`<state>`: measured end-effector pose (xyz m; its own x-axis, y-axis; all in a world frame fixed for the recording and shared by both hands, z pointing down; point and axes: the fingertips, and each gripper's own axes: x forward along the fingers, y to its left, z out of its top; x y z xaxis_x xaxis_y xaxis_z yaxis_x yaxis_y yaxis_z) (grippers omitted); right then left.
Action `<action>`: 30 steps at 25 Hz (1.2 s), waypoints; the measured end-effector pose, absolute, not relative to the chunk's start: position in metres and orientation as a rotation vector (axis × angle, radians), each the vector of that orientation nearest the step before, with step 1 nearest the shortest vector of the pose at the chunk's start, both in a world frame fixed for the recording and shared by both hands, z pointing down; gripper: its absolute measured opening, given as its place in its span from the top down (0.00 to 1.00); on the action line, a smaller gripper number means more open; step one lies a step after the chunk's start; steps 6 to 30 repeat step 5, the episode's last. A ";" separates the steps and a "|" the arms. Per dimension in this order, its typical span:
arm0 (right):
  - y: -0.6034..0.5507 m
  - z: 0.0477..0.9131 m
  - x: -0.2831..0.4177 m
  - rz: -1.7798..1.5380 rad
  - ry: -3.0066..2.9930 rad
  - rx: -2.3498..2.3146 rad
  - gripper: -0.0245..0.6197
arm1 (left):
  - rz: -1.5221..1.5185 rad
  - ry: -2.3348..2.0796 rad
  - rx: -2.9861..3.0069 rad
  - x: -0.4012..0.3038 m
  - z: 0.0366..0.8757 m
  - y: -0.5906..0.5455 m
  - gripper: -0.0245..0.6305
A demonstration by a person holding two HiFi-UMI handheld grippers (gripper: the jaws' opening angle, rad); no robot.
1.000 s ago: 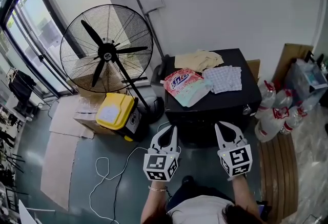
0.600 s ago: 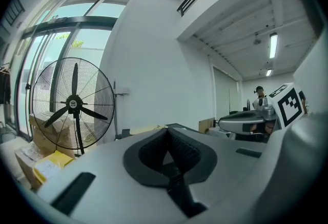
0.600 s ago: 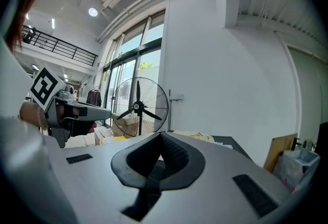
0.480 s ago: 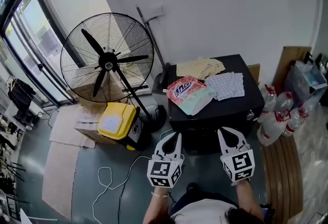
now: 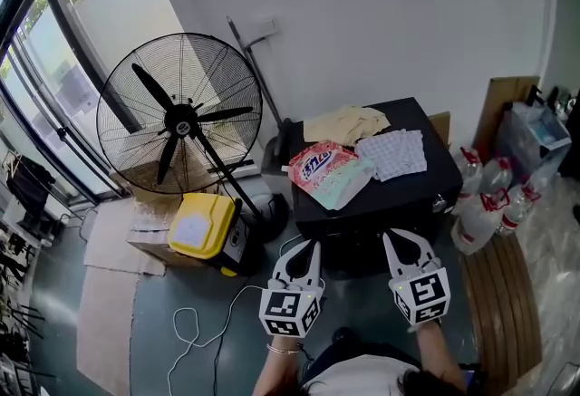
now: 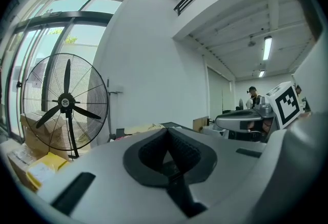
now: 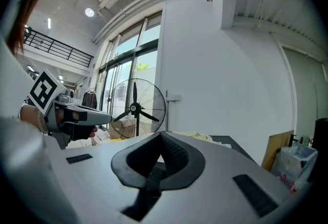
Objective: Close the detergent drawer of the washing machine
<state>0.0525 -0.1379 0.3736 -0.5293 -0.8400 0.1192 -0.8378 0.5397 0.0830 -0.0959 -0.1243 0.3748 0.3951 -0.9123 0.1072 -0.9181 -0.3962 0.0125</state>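
At the person's waist, nearest of all, the left tool (image 5: pixel 305 249) and the right tool (image 5: pixel 399 240) are held side by side, pointing about level toward twelve o'clock. Each has its jaws pressed fully together with nothing between them, and neither touches anything.

Just beyond them at twelve o'clock stands the washing machine (image 5: pixel 403 195), a dark box seen from above. On its lid lie a pink detergent bag (image 5: pixel 319 165), a checked cloth (image 5: pixel 394 154) and, farther back, a beige cloth (image 5: pixel 344 124). The detergent drawer would sit on the front face, which falls away in shadow under the lid's near edge, so I cannot make it out. Nothing plainly juts out past that edge, but that is thin evidence. As it looks, the drawer could be out and waiting for a push, or already home with the tools drawn back from it.

At ten o'clock a yellow box (image 5: pixel 201 224) sits on the floor, with a big standing fan (image 5: pixel 181 127) behind it. Plastic bottles (image 5: pixel 485 199) cluster at two o'clock.
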 end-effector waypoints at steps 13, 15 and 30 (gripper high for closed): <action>-0.141 0.379 0.051 -0.005 -2.625 1.461 0.92 | 0.138 -1.677 2.556 -0.101 0.382 -0.127 0.94; -0.141 0.379 0.051 -0.005 -2.625 1.461 0.92 | 0.138 -1.677 2.556 -0.101 0.382 -0.127 0.94; -0.141 0.379 0.051 -0.005 -2.625 1.461 0.92 | 0.138 -1.677 2.556 -0.101 0.382 -0.127 0.94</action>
